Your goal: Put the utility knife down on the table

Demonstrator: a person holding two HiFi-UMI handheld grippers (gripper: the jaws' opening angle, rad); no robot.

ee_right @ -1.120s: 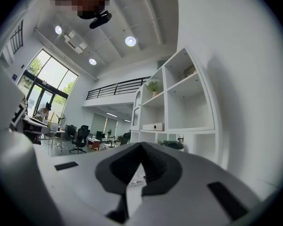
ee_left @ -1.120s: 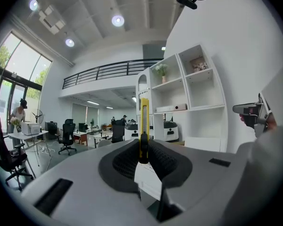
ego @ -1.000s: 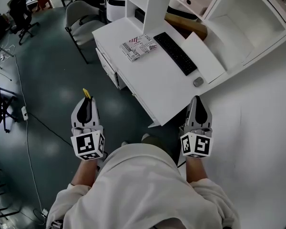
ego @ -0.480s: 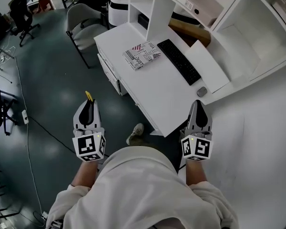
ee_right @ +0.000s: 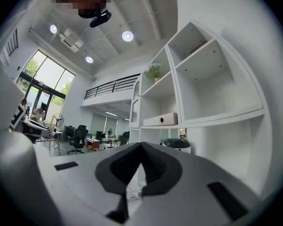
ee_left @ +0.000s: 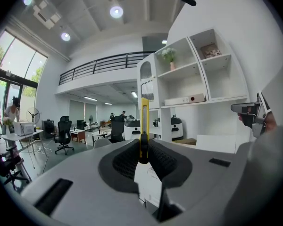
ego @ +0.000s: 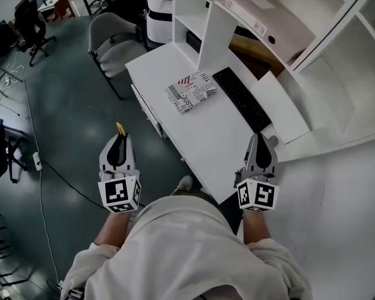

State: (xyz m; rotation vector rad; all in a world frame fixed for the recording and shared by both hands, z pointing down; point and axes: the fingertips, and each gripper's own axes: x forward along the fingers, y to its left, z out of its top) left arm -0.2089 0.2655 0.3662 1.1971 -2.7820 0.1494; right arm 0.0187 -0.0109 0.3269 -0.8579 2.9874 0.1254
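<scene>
The yellow utility knife (ee_left: 144,121) stands upright between the pads of my left gripper (ee_left: 144,149), which is shut on it. In the head view its yellow tip (ego: 120,129) pokes out beyond the left gripper (ego: 119,139), held over the dark floor left of the white table (ego: 200,136). My right gripper (ego: 257,140) hovers at the table's near right corner. In the right gripper view its jaws (ee_right: 142,146) meet at the tips with nothing between them.
On the table lie a printed book (ego: 191,91) and a black keyboard (ego: 241,99). White shelving (ego: 287,36) rises behind and to the right. A grey chair (ego: 115,42) stands at the table's far left end, with cables and office chairs on the floor at left.
The person has stepped towards the table, so it sits closer and lower in the head view. Both grippers came forward together; the knife stays gripped.
</scene>
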